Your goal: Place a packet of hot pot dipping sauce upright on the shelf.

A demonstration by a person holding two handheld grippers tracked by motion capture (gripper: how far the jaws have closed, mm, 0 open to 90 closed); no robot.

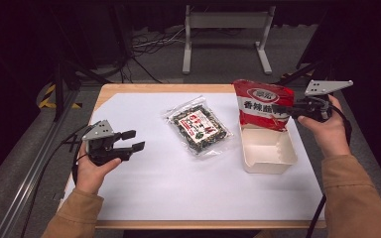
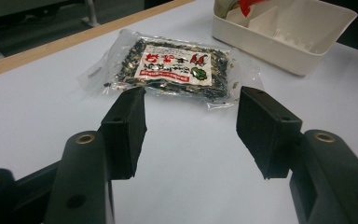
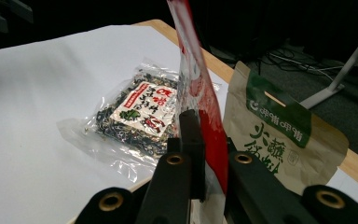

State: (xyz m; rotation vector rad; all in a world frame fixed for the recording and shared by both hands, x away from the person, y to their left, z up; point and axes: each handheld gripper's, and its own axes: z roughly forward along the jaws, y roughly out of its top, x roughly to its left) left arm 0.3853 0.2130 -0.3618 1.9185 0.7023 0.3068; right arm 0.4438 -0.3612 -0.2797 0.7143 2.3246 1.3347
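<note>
A red snack bag (image 1: 263,104) stands upright over the far end of a white divided box (image 1: 268,153), with my right gripper (image 1: 280,109) shut on its right edge. In the right gripper view the red bag (image 3: 200,93) is pinched between the jaws of that gripper (image 3: 205,135). A tan paper bag with a green label (image 3: 284,135) stands right behind it. A clear packet of dark dried food (image 1: 198,124) lies flat mid-table. My left gripper (image 1: 131,140) hovers open at the left, its jaws (image 2: 191,121) pointing toward the clear packet (image 2: 172,70) with nothing between them.
White paper (image 1: 178,188) covers the wooden table, whose far edge (image 1: 168,88) shows bare wood. The white box (image 2: 307,51) sits near the right edge. A grey metal stand (image 1: 225,29) and cables are on the floor beyond.
</note>
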